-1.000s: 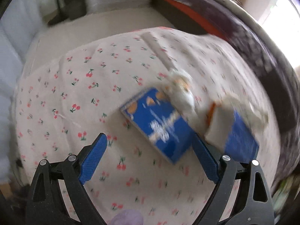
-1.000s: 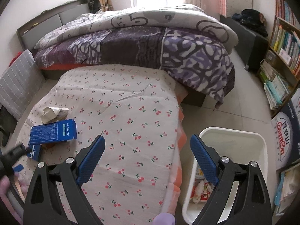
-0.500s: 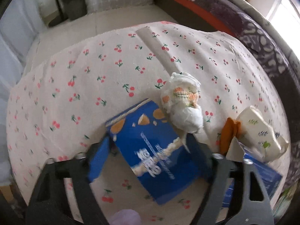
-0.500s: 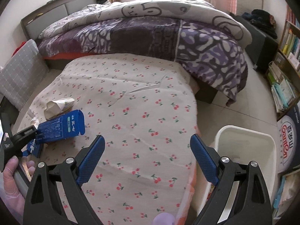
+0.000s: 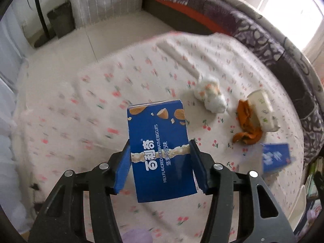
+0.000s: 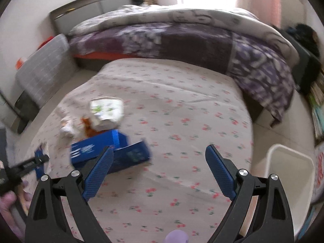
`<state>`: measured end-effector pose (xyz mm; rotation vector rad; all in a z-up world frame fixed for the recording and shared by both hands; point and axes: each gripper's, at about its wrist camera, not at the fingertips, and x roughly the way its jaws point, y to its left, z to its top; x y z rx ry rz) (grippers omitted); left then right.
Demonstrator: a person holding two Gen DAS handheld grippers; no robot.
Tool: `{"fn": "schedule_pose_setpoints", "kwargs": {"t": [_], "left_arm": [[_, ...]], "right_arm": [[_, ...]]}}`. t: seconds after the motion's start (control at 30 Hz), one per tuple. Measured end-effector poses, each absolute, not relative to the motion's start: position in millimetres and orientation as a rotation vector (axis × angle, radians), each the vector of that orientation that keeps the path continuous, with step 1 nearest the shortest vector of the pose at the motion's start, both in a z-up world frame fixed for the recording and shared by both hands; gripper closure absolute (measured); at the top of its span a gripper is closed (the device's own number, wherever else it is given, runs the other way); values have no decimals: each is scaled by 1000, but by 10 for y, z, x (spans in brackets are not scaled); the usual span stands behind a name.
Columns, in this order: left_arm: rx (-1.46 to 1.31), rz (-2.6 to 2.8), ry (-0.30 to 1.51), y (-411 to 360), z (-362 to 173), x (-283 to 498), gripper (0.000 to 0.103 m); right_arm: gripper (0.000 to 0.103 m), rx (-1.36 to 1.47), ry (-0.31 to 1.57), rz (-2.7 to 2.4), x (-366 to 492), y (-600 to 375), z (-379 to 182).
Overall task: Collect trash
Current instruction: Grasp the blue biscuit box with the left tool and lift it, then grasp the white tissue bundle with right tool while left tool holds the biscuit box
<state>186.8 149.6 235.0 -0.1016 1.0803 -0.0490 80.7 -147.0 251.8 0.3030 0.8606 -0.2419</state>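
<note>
Biscuit box [image 5: 161,151]: a flat blue cardboard carton printed with almonds along its far end and a white crumbly band across the middle, sitting between the left gripper's pads and standing clear of the cloth below.
Left gripper [image 5: 160,169]: its jaws are closing on the biscuit box, both blue ribbed pads pressing against the box's long edges.
Right gripper [image 6: 160,172]: its jaws are standing wide with nothing between them, hanging over the cloth.
Second blue box [image 6: 110,151]: a carton with an open flap, lying just beyond the right gripper's left pad; blurred.
Crumpled tissue [image 5: 210,96]: a soft white wad with orange stains, lying ahead and to the right of the left gripper.
Orange peel [image 5: 246,125]: curled, leathery scraps, touching the paper cup.
Paper cup [image 5: 263,109]: crushed, white with small green prints, lying on its side further right.
Cloth [image 5: 101,101]: a cream sheet with small red cherries, lightly creased, spreading under all the trash.
Bin [image 6: 289,180]: a white plastic tub with rounded corners, standing right of the right gripper, beside the cloth's edge.
</note>
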Motion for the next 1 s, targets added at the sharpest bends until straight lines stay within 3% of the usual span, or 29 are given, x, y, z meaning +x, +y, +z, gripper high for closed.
{"fn": "schedule_pose_setpoints", "kwargs": {"t": [0.23, 0.7, 0.73, 0.8, 0.83, 0.87, 1.0], "left_arm": [[-26, -64, 868, 1732, 3154, 1576, 51], [-89, -55, 781, 2019, 3486, 1633, 51], [-95, -52, 791, 2050, 3464, 1651, 51], [-103, -45, 809, 2092, 3420, 1678, 51], [-106, -40, 818, 2112, 3393, 1694, 51], [-109, -34, 826, 2129, 3373, 1707, 51], [-125, -21, 827, 2196, 3383, 1703, 51]], "right_arm": [[13, 202, 871, -67, 1430, -676, 2522], [14, 66, 980, 62, 2740, 460, 1978], [19, 60, 978, 65, 2771, 487, 1940], [41, 50, 993, 91, 2802, 512, 1874], [60, 38, 1014, 98, 2824, 531, 1832], [66, 23, 1022, 84, 2829, 533, 1813], [69, 59, 979, 75, 2777, 444, 1919]]}}
